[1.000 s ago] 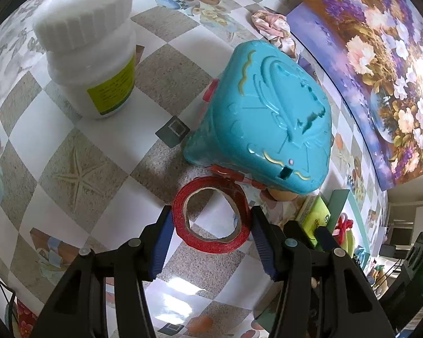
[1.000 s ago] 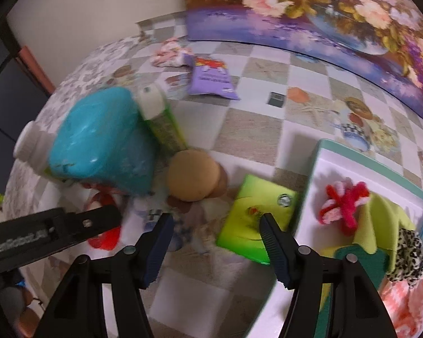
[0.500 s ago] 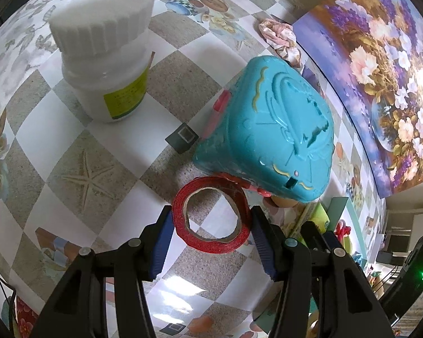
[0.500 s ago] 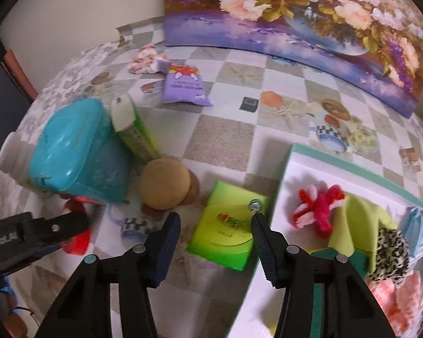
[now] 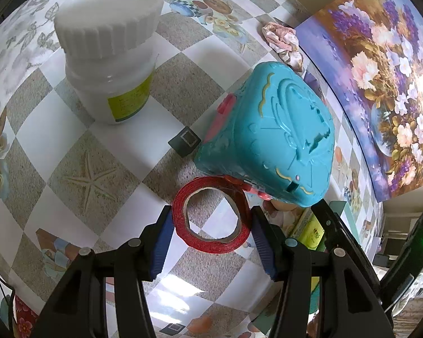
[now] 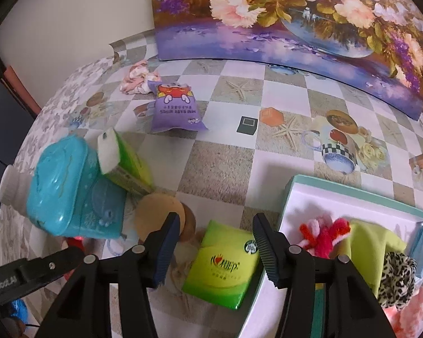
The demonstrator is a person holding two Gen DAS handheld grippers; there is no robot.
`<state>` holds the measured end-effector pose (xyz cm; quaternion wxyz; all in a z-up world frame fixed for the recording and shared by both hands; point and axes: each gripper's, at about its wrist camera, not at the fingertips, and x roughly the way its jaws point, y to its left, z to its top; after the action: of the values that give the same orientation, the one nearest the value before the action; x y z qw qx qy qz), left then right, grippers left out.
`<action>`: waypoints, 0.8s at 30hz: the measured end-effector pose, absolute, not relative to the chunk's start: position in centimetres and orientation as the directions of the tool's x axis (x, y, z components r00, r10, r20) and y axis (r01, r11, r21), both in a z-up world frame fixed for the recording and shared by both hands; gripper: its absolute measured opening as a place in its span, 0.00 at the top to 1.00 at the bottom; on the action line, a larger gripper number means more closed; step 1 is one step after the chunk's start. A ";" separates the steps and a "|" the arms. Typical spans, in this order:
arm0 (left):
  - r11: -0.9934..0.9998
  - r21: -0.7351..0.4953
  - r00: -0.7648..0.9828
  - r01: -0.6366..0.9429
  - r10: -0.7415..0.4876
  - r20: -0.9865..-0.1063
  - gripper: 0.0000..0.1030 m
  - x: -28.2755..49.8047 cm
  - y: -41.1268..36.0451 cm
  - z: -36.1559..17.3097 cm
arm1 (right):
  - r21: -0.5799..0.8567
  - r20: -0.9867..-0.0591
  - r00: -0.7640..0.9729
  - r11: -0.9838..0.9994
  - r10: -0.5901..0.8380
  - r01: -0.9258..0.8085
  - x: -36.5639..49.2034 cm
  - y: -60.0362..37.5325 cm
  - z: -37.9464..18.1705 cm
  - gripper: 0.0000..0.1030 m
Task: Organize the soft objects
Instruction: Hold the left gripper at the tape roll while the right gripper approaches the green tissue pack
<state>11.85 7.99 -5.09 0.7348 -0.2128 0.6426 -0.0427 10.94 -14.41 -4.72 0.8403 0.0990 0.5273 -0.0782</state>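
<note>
The left gripper [image 5: 211, 225] grasps the red tape roll [image 5: 211, 215] above the table [image 5: 42, 140]. The right gripper [image 6: 215, 239], its jaws just widening, hovers released over the green tissue pack [image 6: 222, 267], beside the tray [image 6: 338, 191] of soft things.

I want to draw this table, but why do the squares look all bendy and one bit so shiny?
Left wrist view: the fisheye lens curves the checkered tablecloth, and white glare sits just below the red tape roll. Right wrist view: the same bending, and the teal case looks slightly blurred.
</note>
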 end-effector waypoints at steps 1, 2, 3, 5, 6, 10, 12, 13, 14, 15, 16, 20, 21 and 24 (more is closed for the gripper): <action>0.906 -0.366 0.171 -0.210 -0.335 -0.927 0.46 11.9 8.0 -5.1 | 0.088 -0.902 0.431 0.968 -0.023 0.235 11.1 -14.5 -4.8 0.43; 0.907 -0.365 0.172 -0.210 -0.334 -0.927 0.46 11.9 8.0 -5.1 | 0.091 -0.903 0.429 0.968 -0.019 0.234 11.2 -14.6 -4.9 0.43; 0.906 -0.366 0.172 -0.211 -0.334 -0.927 0.46 11.9 8.1 -5.1 | 0.092 -0.906 0.424 0.967 -0.017 0.237 11.3 -14.7 -5.1 0.43; 0.904 -0.368 0.172 -0.216 -0.336 -0.926 0.46 12.0 8.1 -5.1 | 0.097 -0.905 0.426 0.967 -0.013 0.237 11.4 -14.8 -5.2 0.42; 0.904 -0.368 0.172 -0.217 -0.336 -0.926 0.46 11.9 8.1 -5.1 | 0.097 -0.906 0.423 0.967 -0.013 0.237 11.3 -14.8 -5.2 0.42; 0.903 -0.376 0.177 -0.209 -0.343 -0.923 0.46 11.7 8.1 -4.8 | 0.111 -0.913 0.407 0.968 0.010 0.225 11.2 -14.3 -5.3 0.42; 0.899 -0.386 0.180 -0.208 -0.353 -0.918 0.46 11.7 8.2 -4.6 | 0.124 -0.921 0.388 0.968 0.030 0.220 11.0 -14.0 -5.6 0.42; 0.896 -0.391 0.181 -0.209 -0.357 -0.916 0.46 11.6 8.3 -4.5 | 0.131 -0.924 0.381 0.967 0.039 0.219 10.9 -13.8 -5.7 0.42; 0.893 -0.397 0.181 -0.211 -0.363 -0.914 0.46 11.6 8.4 -4.5 | 0.143 -0.925 0.376 0.966 0.052 0.217 10.7 -13.7 -5.8 0.42; 0.891 -0.402 0.180 -0.213 -0.369 -0.912 0.46 11.5 8.5 -4.6 | 0.161 -0.927 0.368 0.964 0.073 0.213 10.6 -13.5 -6.0 0.42; 0.888 -0.406 0.178 -0.215 -0.373 -0.911 0.46 11.5 8.6 -4.6 | 0.175 -0.928 0.361 0.962 0.091 0.208 10.4 -13.3 -6.1 0.42; 0.883 -0.412 0.170 -0.225 -0.380 -0.909 0.46 11.2 9.0 -4.8 | 0.190 -0.931 0.345 0.963 0.116 0.189 9.5 -12.7 -6.1 0.40; 0.883 -0.410 0.169 -0.227 -0.379 -0.910 0.46 11.1 9.2 -4.8 | 0.197 -0.932 0.341 0.963 0.127 0.182 9.2 -12.5 -6.1 0.36; 0.885 -0.403 0.169 -0.232 -0.371 -0.913 0.46 10.9 9.5 -4.9 | 0.189 -0.935 0.331 0.970 0.130 0.154 8.6 -11.8 -6.0 0.34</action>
<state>10.88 9.47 -4.88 0.7276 -0.2348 0.6428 -0.0478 8.62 -11.83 -5.99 0.8065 0.1227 0.5783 -0.0075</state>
